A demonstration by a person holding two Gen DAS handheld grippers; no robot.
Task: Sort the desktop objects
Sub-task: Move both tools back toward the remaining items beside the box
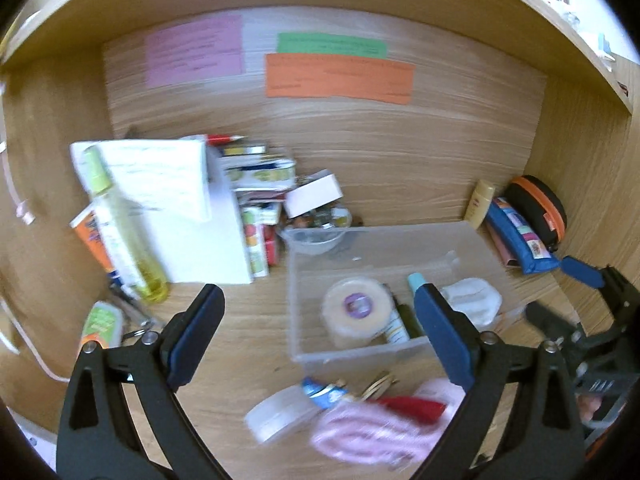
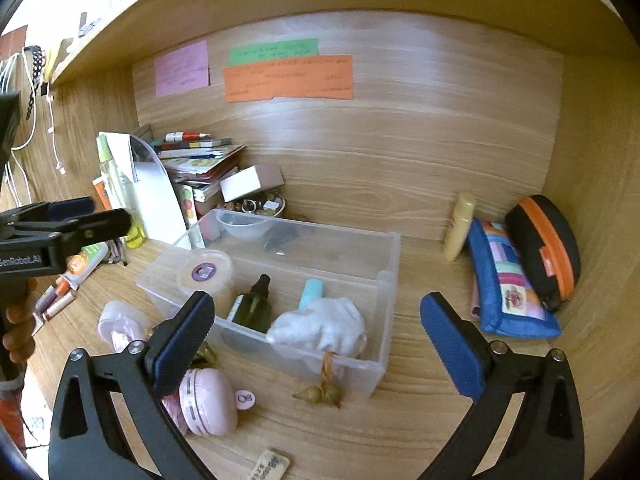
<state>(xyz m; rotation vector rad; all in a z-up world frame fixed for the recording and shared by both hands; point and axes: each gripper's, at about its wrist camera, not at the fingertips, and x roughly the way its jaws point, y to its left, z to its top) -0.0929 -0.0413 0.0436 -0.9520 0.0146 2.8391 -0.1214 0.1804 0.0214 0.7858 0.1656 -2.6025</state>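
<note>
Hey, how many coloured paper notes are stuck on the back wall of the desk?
3. The pink note is furthest left, the green note is to its right and higher up, and the orange note sits directly beneath the green one. None seem hidden.

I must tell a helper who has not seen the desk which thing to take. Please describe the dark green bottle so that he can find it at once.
Look for the clear plastic bin in the middle of the wooden desk. Along its near wall lies the dark green bottle, between a round tub with a purple label and a white cloth bundle. It alone there is dark, with a black cap.
</note>
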